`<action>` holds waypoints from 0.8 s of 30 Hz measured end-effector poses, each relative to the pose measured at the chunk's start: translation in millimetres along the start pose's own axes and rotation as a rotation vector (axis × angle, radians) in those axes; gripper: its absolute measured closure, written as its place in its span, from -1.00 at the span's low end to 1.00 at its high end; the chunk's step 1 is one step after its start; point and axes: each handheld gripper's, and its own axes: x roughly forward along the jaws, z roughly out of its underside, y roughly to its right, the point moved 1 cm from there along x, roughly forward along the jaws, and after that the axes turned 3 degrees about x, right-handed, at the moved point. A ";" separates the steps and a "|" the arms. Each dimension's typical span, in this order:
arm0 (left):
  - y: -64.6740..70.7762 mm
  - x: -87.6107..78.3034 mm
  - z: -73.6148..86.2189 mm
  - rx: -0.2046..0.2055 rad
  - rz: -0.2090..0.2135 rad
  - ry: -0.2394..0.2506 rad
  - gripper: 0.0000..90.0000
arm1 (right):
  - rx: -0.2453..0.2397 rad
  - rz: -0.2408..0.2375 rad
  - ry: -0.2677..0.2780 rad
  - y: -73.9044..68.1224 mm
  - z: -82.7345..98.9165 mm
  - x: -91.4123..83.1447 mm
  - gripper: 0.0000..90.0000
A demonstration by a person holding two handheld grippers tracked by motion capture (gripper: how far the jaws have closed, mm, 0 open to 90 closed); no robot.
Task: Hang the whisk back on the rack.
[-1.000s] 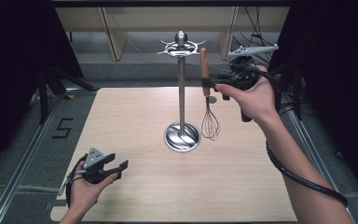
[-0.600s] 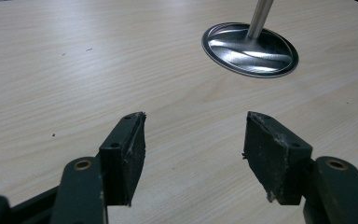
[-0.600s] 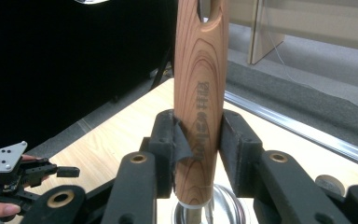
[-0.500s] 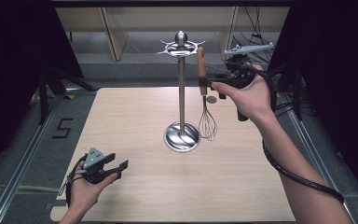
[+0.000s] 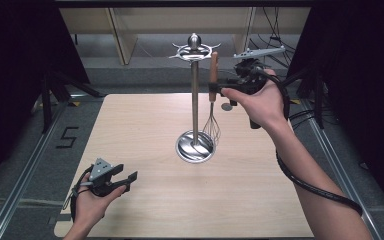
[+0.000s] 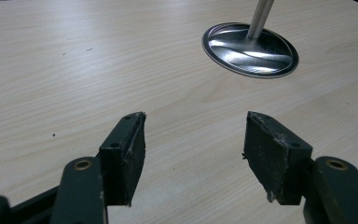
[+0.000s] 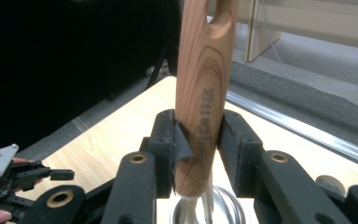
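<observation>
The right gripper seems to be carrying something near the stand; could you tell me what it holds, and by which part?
The right gripper holds a whisk, clamped on the lower end of its wooden handle.

One stand (image 5: 195, 100) on one table (image 5: 145, 125). One whisk (image 5: 212, 90) just right of the stand's pole. One coin-like disc (image 5: 226, 106) right of it. Two grippers: one (image 5: 114, 180) near-left of the stand, one (image 5: 219, 89) at the whisk.
</observation>
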 end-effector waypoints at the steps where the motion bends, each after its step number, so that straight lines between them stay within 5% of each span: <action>1: -0.1 0.0 0.0 0.000 0.000 0.000 -0.16 | 0.004 -0.003 0.001 -0.6 0.7 0.6 0.52; 13: 0.2 0.2 0.2 -0.013 0.002 0.003 -0.16 | -0.022 0.020 0.020 -1.9 1.5 0.2 0.44; 24: 0.0 0.3 0.3 -0.015 0.000 0.002 -0.16 | -0.122 0.034 0.053 0.7 4.7 -4.7 0.11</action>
